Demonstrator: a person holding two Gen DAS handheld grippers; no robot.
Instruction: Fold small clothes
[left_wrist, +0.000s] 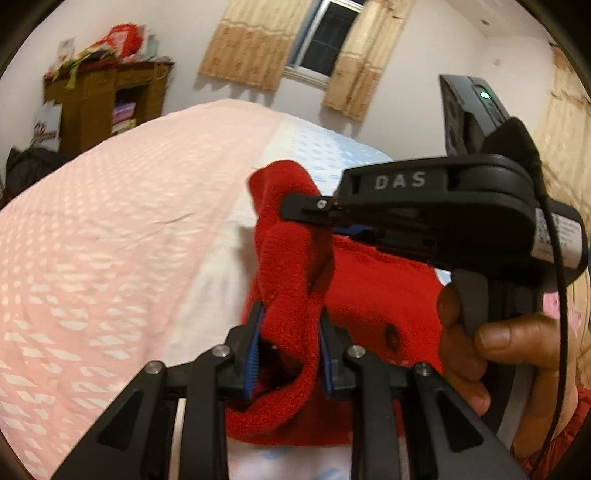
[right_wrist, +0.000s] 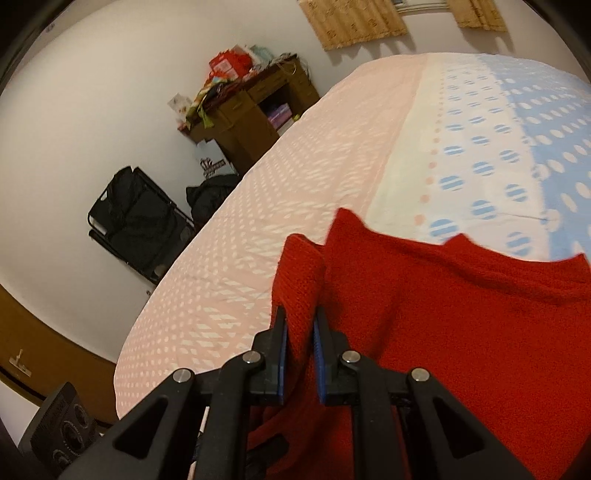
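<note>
A bed (right_wrist: 295, 206) with pink and blue dotted sheets carries a red knit garment (right_wrist: 461, 314), partly lifted above it. The left gripper (left_wrist: 290, 347) is clamped on a bunched fold of it; the right gripper (right_wrist: 300, 339) pinches another edge, held by a hand (left_wrist: 491, 354).
</note>
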